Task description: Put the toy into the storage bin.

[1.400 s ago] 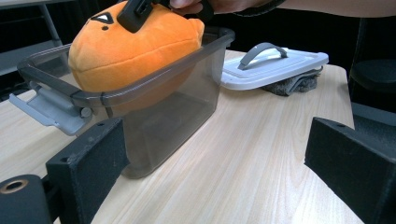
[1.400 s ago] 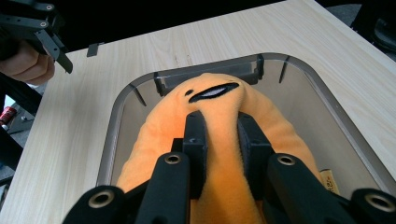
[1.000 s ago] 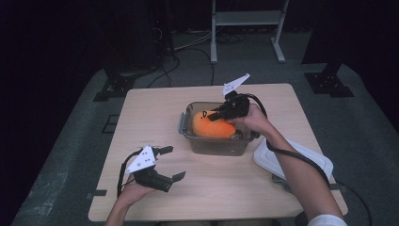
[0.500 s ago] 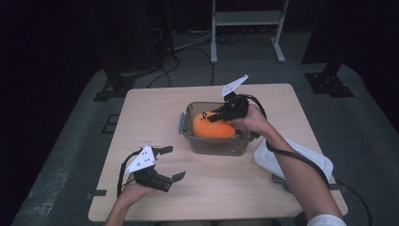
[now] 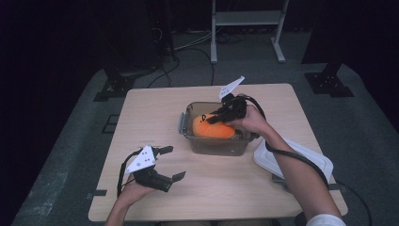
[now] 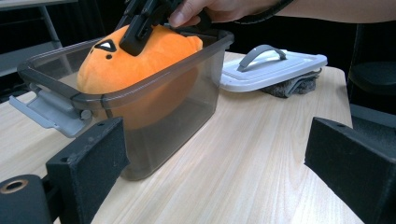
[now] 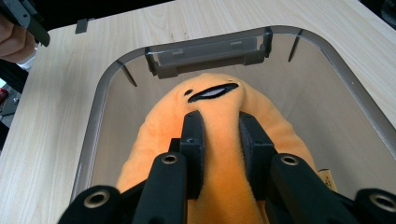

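Wood-grain worktop [image 5: 216,188] fills the lower frame of the high view, where the left tool [image 5: 173,165] rests at lower left, jaws spread wide and holding nothing, apparently waiting its turn. At centre, the right tool [image 5: 212,118] pinches the orange plush toy [image 5: 211,129], which sits inside the clear bin [image 5: 188,134]. The white lid [image 5: 301,157] lies at right, leaving the bin open. Beyond, dark floor and a metal stand [image 5: 247,21].

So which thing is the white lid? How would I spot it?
Start at the wooden table and find the clear bin holding the orange plush toy. The white lid lies right of it, at the table's edge: flat, white, with a grey handle.
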A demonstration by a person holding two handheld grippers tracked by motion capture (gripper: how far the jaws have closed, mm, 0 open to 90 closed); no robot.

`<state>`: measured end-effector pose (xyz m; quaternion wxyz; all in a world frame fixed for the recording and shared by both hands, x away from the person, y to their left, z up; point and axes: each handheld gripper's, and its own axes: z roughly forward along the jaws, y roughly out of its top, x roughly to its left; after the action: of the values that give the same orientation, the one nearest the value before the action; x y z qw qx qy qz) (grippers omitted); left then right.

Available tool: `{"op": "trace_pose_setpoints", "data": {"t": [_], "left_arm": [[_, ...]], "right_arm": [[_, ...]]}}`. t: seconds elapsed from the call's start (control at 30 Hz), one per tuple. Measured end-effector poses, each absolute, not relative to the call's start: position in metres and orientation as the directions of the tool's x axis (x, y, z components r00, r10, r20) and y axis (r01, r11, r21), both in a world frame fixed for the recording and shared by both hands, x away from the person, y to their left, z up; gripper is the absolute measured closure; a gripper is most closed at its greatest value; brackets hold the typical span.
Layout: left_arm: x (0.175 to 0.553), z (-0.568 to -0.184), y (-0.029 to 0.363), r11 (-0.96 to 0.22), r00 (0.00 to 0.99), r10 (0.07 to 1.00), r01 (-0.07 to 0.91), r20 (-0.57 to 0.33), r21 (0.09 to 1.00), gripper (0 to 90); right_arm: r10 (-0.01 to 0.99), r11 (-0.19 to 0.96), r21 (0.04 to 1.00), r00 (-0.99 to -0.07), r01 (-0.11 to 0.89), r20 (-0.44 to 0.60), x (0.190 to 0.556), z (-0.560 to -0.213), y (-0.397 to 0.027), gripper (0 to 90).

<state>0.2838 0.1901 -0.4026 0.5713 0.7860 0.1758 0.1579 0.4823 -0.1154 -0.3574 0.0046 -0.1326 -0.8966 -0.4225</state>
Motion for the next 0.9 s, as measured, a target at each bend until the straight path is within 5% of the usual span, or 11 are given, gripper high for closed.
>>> {"op": "trace_pose_setpoints", "data": {"t": [0.43,0.9], "left_arm": [[0.284,-0.402,0.191,-0.283,0.887,0.459,0.095,0.047,0.954,4.8],[0.283,-0.402,0.190,-0.282,0.887,0.458,0.087,0.054,0.956,4.8]], "right_arm": [[0.223,0.645,0.727,-0.968,0.236,0.116,0.484,-0.363,-0.107,70.5],[0.207,0.700,0.671,-0.969,0.245,0.138,0.482,-0.367,-0.101,56.2]]}}
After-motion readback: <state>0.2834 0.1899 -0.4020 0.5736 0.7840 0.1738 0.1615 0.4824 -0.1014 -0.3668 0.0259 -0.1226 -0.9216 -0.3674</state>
